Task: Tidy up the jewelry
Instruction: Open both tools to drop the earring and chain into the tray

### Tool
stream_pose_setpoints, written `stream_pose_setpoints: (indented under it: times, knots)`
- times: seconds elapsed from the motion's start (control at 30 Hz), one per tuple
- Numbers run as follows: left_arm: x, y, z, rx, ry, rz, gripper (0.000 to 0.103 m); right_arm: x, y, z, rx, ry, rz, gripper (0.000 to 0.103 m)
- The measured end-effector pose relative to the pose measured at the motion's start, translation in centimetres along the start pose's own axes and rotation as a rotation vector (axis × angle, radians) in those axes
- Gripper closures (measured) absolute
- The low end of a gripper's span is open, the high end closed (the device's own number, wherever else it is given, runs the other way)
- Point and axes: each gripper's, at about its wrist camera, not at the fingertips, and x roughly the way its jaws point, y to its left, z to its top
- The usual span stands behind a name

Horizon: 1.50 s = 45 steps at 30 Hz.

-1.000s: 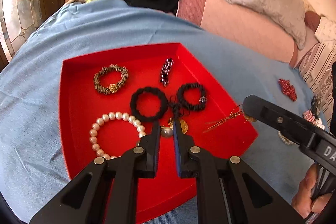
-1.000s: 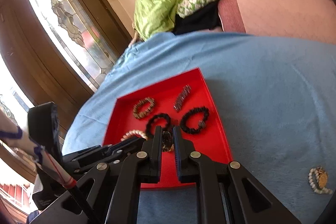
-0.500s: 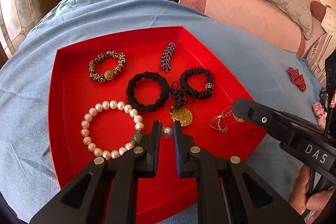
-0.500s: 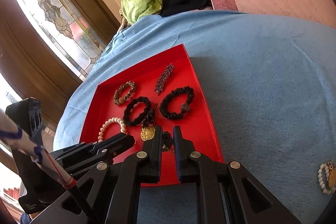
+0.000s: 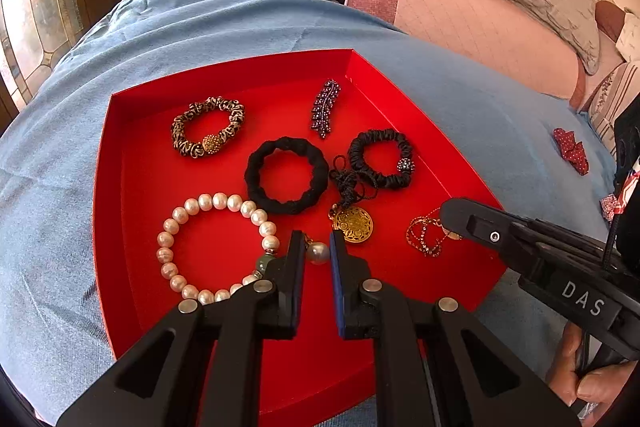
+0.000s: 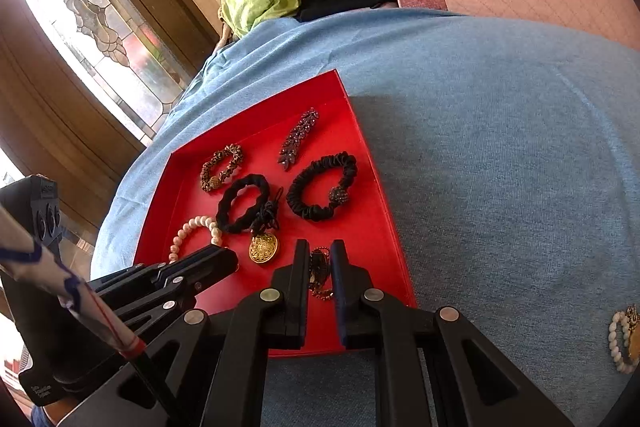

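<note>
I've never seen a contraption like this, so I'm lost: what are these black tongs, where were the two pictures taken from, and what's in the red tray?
There is no robot: a person holds a hand gripper in each hand, each with a camera looking along its two fingers. One picture is from the left gripper, the other from the right gripper. A red tray on a blue cloth holds a pearl bracelet, hair ties, a beaded clip and a gold medallion. The left gripper pinches a pearl drop, the right a thin chain.

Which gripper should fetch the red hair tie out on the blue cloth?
Right, likely: the red hair tie lies right of the tray, on the side of the right gripper. The left gripper sits over the tray, pinching a pearl.
</note>
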Motion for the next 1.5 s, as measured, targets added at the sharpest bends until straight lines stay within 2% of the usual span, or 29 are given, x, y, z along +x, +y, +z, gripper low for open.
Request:
stream_pose_setpoints:
  times: [0.23, 0.37, 0.5, 0.6, 0.7, 0.87, 1.07, 1.1, 1.13, 1.17, 1.23, 1.5]
  knots:
    - [0.0, 0.1, 0.1, -0.003, 0.004, 0.002, 0.091, -0.1, 0.0, 0.1, -0.002, 0.003, 0.010, 0.090]
    - [-0.1, 0.2, 0.1, -0.008, -0.003, 0.006, 0.082, -0.2, 0.1, 0.0, -0.003, 0.004, 0.016, 0.089]
    - [-0.4, 0.4, 0.2, -0.015, -0.009, 0.001, 0.082, -0.3, 0.2, 0.0, 0.002, 0.001, 0.024, 0.089]
    - [-0.9, 0.7, 0.5, -0.032, -0.030, -0.014, 0.081, -1.0, 0.3, 0.3, 0.006, -0.014, 0.035, 0.089]
    - [-1.7, 0.9, 0.8, -0.049, -0.063, -0.028, 0.072, -2.1, 0.4, 0.7, 0.016, -0.035, 0.062, 0.089]
    - [-2.6, 1.3, 1.2, -0.069, -0.102, -0.036, 0.071, -3.2, 0.3, 1.1, 0.032, -0.058, 0.084, 0.089]
    - [-2.6, 1.1, 1.2, -0.069, -0.106, -0.031, 0.071, -2.1, 0.5, 0.7, 0.017, 0.002, 0.088, 0.089]
    - [-2.6, 1.2, 1.1, -0.068, -0.105, -0.031, 0.071, -1.8, 0.7, 0.6, 0.012, 0.020, 0.091, 0.087]
    - [-2.6, 1.2, 1.2, -0.068, -0.106, -0.032, 0.071, -1.6, 0.7, 0.5, 0.011, 0.032, 0.094, 0.077]
    - [-2.6, 1.2, 1.1, -0.069, -0.106, -0.031, 0.071, -1.5, 0.7, 0.4, 0.014, 0.041, 0.091, 0.063]
    - [-2.5, 1.1, 1.2, -0.068, -0.103, -0.031, 0.071, -1.5, 0.6, 0.4, 0.024, 0.040, 0.103, 0.053]
    - [-2.6, 1.1, 1.1, -0.068, -0.106, -0.037, 0.071, -2.8, 0.4, 0.7, 0.035, -0.002, 0.118, 0.053]
